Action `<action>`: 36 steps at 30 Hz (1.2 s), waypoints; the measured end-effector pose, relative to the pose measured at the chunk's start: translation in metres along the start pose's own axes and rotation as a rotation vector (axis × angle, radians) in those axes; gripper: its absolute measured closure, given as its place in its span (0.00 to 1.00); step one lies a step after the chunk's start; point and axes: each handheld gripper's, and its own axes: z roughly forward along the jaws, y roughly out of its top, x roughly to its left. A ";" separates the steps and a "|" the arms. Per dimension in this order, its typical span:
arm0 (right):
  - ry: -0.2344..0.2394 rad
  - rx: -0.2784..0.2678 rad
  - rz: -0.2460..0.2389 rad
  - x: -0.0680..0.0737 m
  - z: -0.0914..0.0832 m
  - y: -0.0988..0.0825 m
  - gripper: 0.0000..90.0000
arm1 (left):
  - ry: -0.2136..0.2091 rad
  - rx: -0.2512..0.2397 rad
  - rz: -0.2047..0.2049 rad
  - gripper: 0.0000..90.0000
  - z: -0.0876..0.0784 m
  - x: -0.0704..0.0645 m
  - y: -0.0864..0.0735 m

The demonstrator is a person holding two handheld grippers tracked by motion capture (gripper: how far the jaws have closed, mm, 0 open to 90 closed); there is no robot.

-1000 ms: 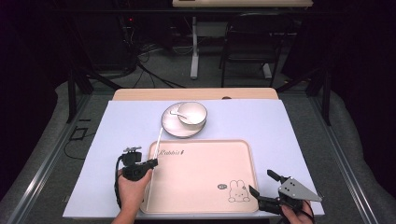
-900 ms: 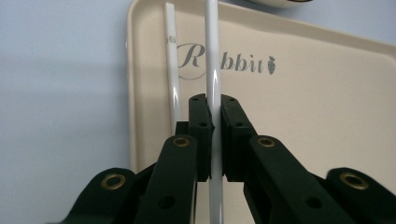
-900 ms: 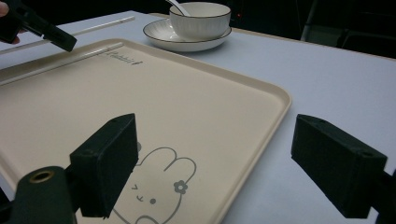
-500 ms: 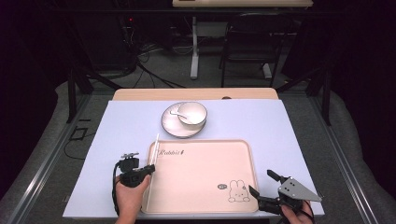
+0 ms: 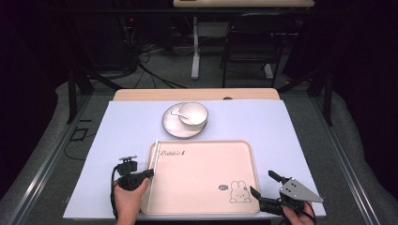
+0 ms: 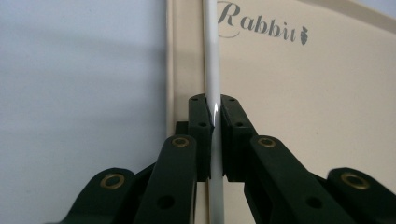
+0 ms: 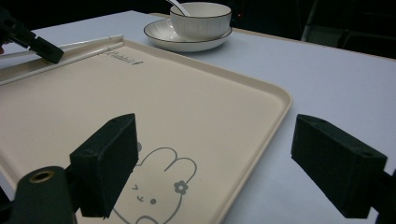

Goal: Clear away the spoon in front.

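A thin white stick (image 5: 153, 157) (image 6: 212, 70) lies lengthwise over the left rim of the beige rabbit tray (image 5: 202, 173) (image 6: 289, 98). My left gripper (image 5: 150, 173) (image 6: 214, 112) is shut on the stick, which runs between both pads. The far end of the stick reaches the tray's far left corner. My right gripper (image 5: 263, 183) (image 7: 219, 158) stands open over the tray's near right corner (image 7: 261, 107), by the rabbit drawing, with nothing between its jaws. In the right gripper view the left gripper (image 7: 42, 46) and the stick (image 7: 88, 43) show far off.
A white bowl (image 5: 193, 114) (image 7: 200, 18) with a spoon (image 5: 177, 112) stands on a plate (image 5: 171, 127) (image 7: 161, 33) just beyond the tray. A pale blue cloth (image 5: 291, 136) covers the table. Dark floor, cables and chair legs lie beyond the far edge.
My left gripper has drifted a little toward the near edge with the stick still in it. The right gripper has stayed in place.
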 end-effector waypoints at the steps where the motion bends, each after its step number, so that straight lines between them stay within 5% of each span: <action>1: 0.000 0.001 0.000 0.000 0.000 0.000 0.16 | 0.005 -0.002 0.001 0.94 0.000 -0.001 0.000; 15: 0.003 0.001 -0.002 0.000 0.000 0.000 0.16 | 0.029 -0.008 0.006 0.94 -0.001 -0.003 -0.006; 36: 0.004 0.001 -0.001 0.000 0.000 0.000 0.16 | 0.007 -0.006 0.021 0.87 -0.002 -0.005 -0.009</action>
